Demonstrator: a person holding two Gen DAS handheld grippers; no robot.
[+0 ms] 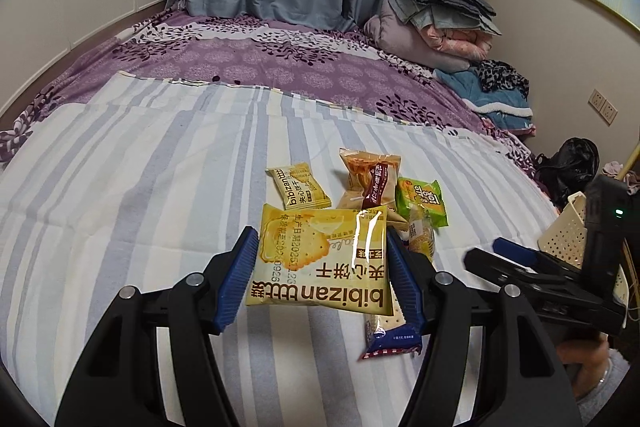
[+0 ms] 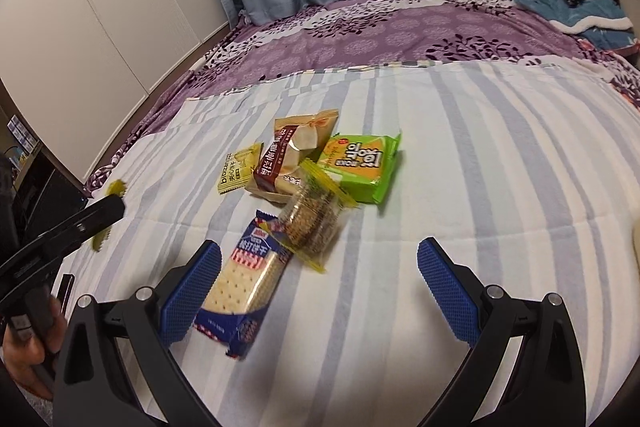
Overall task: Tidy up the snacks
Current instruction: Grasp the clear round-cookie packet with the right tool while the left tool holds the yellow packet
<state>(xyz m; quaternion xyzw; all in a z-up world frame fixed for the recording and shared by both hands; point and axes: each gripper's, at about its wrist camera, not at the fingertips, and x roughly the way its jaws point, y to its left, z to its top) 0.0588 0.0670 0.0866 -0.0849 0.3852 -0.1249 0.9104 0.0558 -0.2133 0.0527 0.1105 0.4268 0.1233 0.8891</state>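
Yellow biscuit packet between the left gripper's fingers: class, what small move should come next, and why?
Probably carry the yellow foil biscuit packet rightward toward the cream perforated plastic basket. The left gripper already clamps it clear of the striped bedsheet, and the basket seems the likely place for sorted snacks. The right gripper is open and empty.

You have a bed (image 2: 500, 155) under a striped sheet (image 2: 460, 287), purple spread (image 2: 360, 43) behind. On the sheet lie a cracker pack (image 2: 240, 291), clear biscuit bag (image 2: 314, 223), green pack (image 2: 362, 163), brown pastry (image 2: 288, 155) and small yellow packet (image 2: 238, 167).
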